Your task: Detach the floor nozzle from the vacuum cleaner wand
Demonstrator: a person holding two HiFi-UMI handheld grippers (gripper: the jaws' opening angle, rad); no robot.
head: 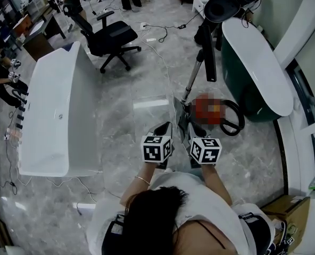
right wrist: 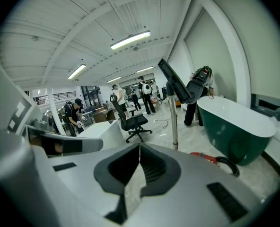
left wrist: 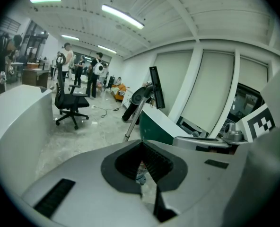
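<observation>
**Tooling:** the left gripper (left wrist: 141, 142) and right gripper (right wrist: 139, 146) both have their jaws closed pad to pad with nothing between them. They are held side by side, aimed at the base of the vacuum. No contact with it is evident.

**Item under task:** the chrome wand (head: 193, 74) stands near upright on the marble floor, close beside the green bathtub (head: 256, 68), with a dark motor body (head: 224, 3) at its top. The floor nozzle (head: 180, 109) appears to be the grey form at the wand's foot, just ahead of the right gripper's tips. It is largely masked, so its catch cannot be located. A red unit (right wrist: 202, 155) with a black hose (head: 233, 122) lies just to the right.

**Handling assessment:** the wand is judged stiff and smooth, and liable to slip in the pads. The assembly looks top-heavy and may topple once disturbed. The nozzle is judged to be light moulded plastic, probably latched at its neck.

**Recommended hold** — one gripper on the lower wand just above the joint, the other on the nozzle neck, pulling along the tube's axis — not across it
</observation>
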